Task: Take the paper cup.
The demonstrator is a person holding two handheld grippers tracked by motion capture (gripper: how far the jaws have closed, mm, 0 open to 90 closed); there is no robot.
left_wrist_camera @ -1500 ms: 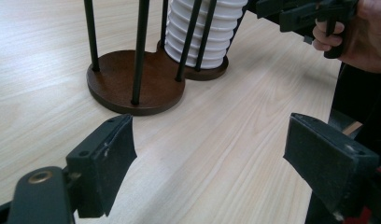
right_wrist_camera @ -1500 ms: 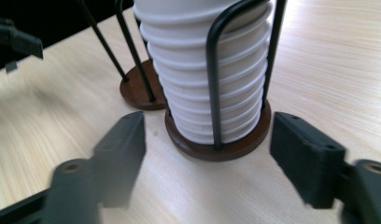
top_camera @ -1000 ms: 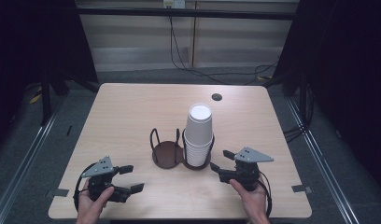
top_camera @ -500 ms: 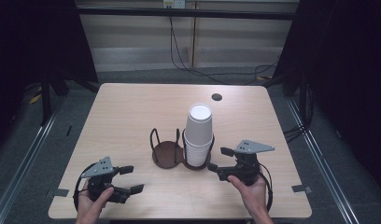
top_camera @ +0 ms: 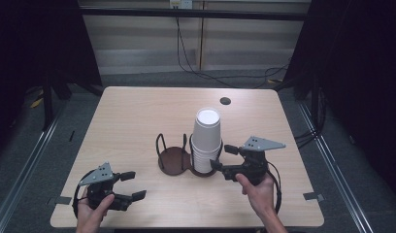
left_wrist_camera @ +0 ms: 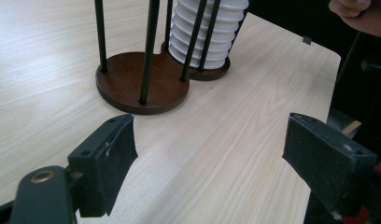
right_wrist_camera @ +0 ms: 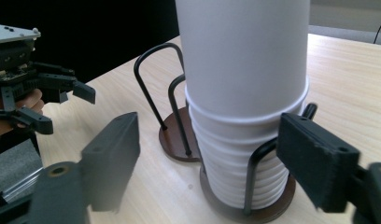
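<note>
A tall stack of white paper cups [top_camera: 207, 138] stands in the right bay of a dark wire cup holder [top_camera: 173, 160]; its left bay is bare. My right gripper [top_camera: 221, 157] hovers just right of the stack, a little off the table. Its jaws have just been opening, and in the right gripper view [right_wrist_camera: 215, 163] they stand apart with nothing pressed between them; the cups [right_wrist_camera: 244, 93] rise right ahead. My left gripper [top_camera: 135, 185] rests near the front left of the table, open on nothing. In the left gripper view [left_wrist_camera: 209, 154] the holder's base [left_wrist_camera: 142, 86] lies ahead.
The wooden table [top_camera: 138, 121] has a small dark round hole [top_camera: 225, 101] near its far edge. Grey tape marks sit by the front corners [top_camera: 312, 196]. Cables run over the floor behind the table [top_camera: 220, 77]. Dark curtains flank both sides.
My right gripper has risen from the table beside the cup stack and its jaws have opened from shut. The left gripper has stayed put.
</note>
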